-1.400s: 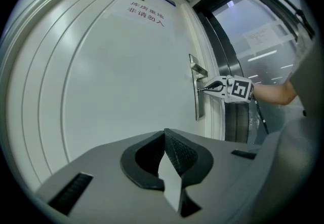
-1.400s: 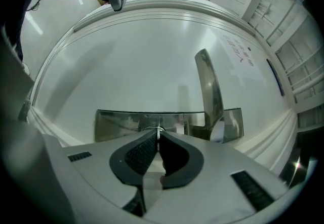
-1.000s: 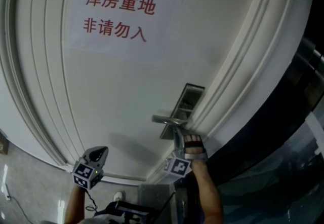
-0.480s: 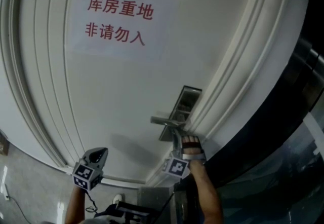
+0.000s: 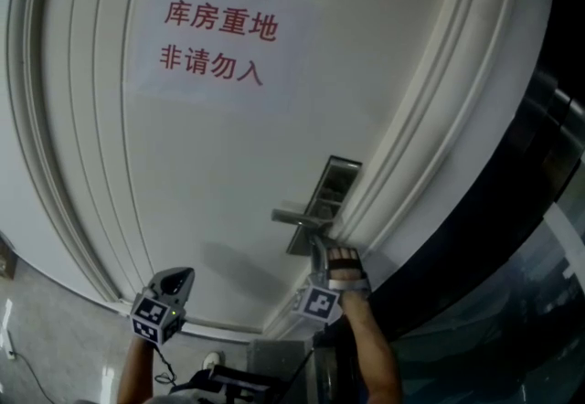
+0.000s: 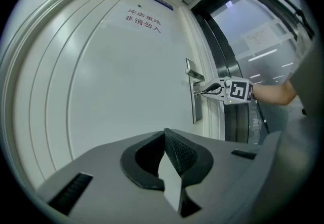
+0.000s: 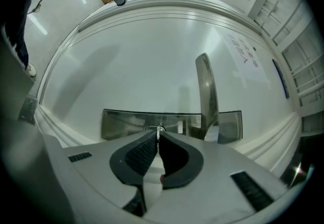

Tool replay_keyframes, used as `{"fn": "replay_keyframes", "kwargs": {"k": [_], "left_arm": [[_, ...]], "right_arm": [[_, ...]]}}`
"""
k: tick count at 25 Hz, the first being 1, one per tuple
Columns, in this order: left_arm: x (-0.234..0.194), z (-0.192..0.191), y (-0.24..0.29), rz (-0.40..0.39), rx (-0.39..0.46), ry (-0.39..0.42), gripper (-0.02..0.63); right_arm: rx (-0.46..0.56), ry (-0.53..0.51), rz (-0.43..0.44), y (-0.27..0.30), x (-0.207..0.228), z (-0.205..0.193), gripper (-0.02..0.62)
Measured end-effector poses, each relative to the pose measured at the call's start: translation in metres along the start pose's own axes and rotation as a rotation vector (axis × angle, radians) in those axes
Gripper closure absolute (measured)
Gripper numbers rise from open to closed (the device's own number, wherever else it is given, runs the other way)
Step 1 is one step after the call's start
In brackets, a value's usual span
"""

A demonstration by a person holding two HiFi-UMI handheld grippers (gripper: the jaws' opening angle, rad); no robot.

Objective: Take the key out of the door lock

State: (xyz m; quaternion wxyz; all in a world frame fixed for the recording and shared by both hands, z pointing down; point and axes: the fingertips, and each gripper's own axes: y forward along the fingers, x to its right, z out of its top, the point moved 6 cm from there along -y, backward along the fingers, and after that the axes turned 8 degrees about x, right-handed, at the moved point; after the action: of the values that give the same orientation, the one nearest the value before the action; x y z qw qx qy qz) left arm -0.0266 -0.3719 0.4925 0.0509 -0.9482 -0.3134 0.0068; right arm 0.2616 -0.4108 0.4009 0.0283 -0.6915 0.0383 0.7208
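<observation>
Right gripper is pinching the thin key between its jaw tips, with the key meeting the lock plate straight ahead and the door handle just to its right. Left gripper is hanging closed on nothing, well apart from the door.

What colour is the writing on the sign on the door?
Red writing on a white sign; clearest in the head view.
</observation>
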Motion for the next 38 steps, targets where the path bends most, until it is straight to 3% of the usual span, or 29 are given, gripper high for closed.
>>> {"fn": "replay_keyframes", "kwargs": {"k": [23,30,38], "left_arm": [[0.007,0.009,-0.013,0.008,0.023,0.008,0.598],[0.011,0.009,-0.013,-0.003,0.022,0.009,0.597],[0.015,0.010,-0.013,-0.012,0.029,0.010,0.598]], "right_arm": [[0.015,0.054,-0.014,-0.014,0.004,0.002,0.575],[0.007,0.117,-0.028,-0.031,0.003,-0.002,0.575],[0.024,0.390,-0.066,-0.063,0.011,-0.008,0.575]]}}
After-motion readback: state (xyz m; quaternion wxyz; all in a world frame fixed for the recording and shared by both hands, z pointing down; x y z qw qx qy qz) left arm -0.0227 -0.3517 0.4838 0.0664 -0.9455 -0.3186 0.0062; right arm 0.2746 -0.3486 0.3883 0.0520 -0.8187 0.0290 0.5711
